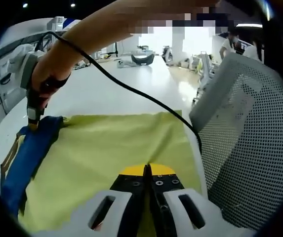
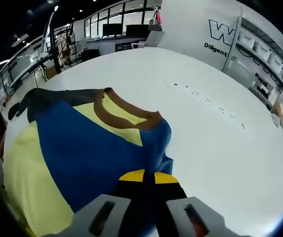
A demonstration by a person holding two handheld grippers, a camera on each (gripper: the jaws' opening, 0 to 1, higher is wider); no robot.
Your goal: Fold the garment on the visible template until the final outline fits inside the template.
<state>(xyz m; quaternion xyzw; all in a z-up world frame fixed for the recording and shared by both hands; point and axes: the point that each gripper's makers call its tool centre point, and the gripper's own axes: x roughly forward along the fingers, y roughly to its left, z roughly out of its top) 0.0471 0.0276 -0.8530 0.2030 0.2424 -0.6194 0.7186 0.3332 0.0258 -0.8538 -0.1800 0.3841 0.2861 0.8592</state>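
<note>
Shirt (image 1: 106, 153) spread across the white table (image 1: 111, 86), yellow cloth filling the lower middle of the left gripper view, blue panel running along the lower left. Left gripper (image 1: 147, 174) clamped on the yellow hem at bottom centre. Right gripper (image 2: 144, 176) pinching the blue shoulder edge just beside the brown collar (image 2: 124, 106), seen at bottom centre of the right gripper view. Both holding opposite ends, shirt's long axis stretched between them. Template not made out.

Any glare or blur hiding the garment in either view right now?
Left gripper view: windows behind blow out white, table washed pale, but the garment reads clearly; a mesh chair back bulges from fisheye. Right gripper view: even light, garment sharp, jaws slightly soft.
</note>
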